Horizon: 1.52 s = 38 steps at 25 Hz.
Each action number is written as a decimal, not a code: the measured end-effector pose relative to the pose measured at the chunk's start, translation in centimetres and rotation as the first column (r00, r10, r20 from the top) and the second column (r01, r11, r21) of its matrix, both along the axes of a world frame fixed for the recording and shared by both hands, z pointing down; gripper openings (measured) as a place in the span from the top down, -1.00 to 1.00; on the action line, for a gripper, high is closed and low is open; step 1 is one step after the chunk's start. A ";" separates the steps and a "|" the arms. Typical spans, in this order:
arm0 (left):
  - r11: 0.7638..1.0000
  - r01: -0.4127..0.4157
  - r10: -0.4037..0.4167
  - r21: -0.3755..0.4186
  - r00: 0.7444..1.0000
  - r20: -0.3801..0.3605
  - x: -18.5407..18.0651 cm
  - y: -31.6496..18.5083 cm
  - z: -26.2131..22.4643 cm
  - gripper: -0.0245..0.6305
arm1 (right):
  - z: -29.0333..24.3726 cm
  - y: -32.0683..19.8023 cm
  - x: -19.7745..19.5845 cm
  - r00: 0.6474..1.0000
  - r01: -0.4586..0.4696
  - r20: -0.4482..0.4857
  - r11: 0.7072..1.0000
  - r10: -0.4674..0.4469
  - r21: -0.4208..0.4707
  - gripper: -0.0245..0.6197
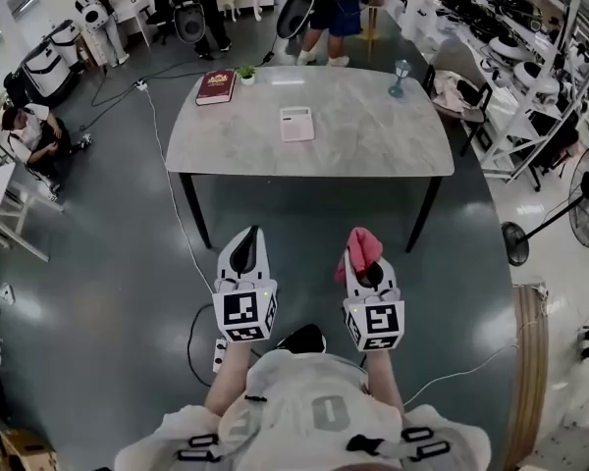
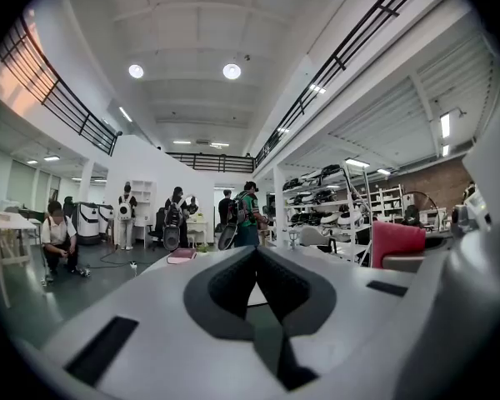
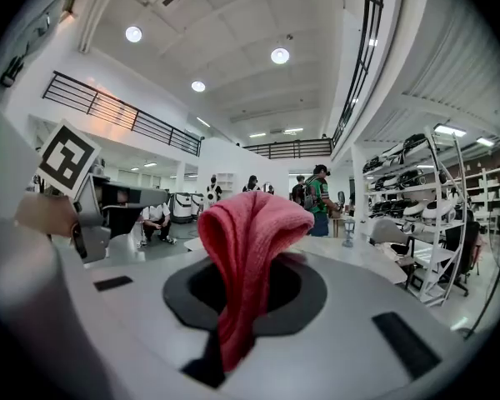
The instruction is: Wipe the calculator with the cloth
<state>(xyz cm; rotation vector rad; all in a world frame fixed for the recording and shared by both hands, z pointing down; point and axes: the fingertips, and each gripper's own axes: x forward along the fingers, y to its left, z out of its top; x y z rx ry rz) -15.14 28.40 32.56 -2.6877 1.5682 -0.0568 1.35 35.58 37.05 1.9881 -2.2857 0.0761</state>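
The right gripper (image 1: 365,263) has the pink cloth (image 1: 360,246) pinched tight; the left gripper (image 1: 245,248) is closed, empty. The calculator (image 1: 296,124) sits on the table (image 1: 393,140), straight ahead and well apart from both (about midway between their lines), so I'd say the cloth hand must reach forward and slightly left.

cloth (image 1: 363,244) is pinkish red, calculator (image 1: 296,124) white. table (image 1: 373,150) is light grey, kinda marbled. book (image 1: 216,86) dark red. left gripper (image 1: 243,237) and right gripper (image 1: 359,259) white, black pads, black-and-white square markers.
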 end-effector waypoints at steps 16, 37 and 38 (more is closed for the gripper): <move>0.999 0.035 -0.033 0.022 0.996 -0.079 2.2 -7.5 -1.1 0.86 | -2.1 -6.1 4.0 0.999 0.017 -0.038 0.999 -0.015 0.051 0.75; 0.997 -0.009 -0.001 -0.072 0.990 -0.139 6.8 -39.0 -0.7 0.86 | -3.3 -37.9 7.3 0.992 0.025 -0.124 0.999 -0.030 -0.042 0.75; 0.997 -0.018 0.006 -0.079 0.990 -0.140 7.1 -40.3 -0.7 0.86 | -3.4 -39.3 7.2 0.991 0.025 -0.127 0.999 -0.031 -0.043 0.75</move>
